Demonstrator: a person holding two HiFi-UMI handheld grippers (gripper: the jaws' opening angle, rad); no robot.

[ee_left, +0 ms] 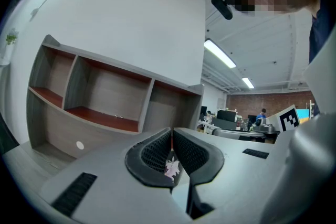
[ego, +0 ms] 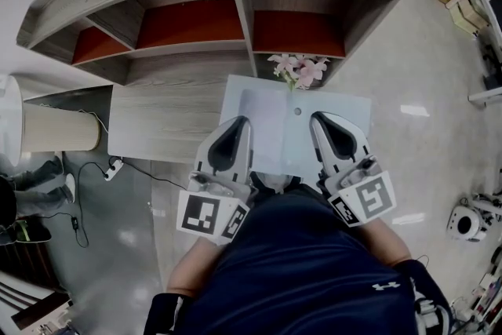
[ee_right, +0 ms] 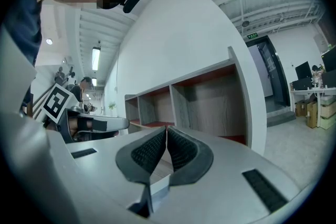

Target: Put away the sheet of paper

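In the head view a pale sheet of paper [ego: 271,118] is held flat in front of me, over the low wooden cabinet top [ego: 161,118]. My left gripper [ego: 240,121] is shut on the sheet's near left part and my right gripper [ego: 318,118] is shut on its near right part. In the left gripper view the fingers [ee_left: 152,155] are pressed together with the sheet's thin edge between them. The right gripper view shows the same, with a strip of the sheet [ee_right: 159,189] below the closed pads [ee_right: 181,150]. Pink flowers [ego: 299,68] sit at the sheet's far edge.
A wooden shelf unit with red shelf boards [ego: 192,23] stands straight ahead, its compartments open. A cream cylinder [ego: 59,128] is at the left, with a power strip and cable [ego: 114,167] on the floor. Someone's feet [ego: 35,192] are at far left. A white device [ego: 466,222] is at right.
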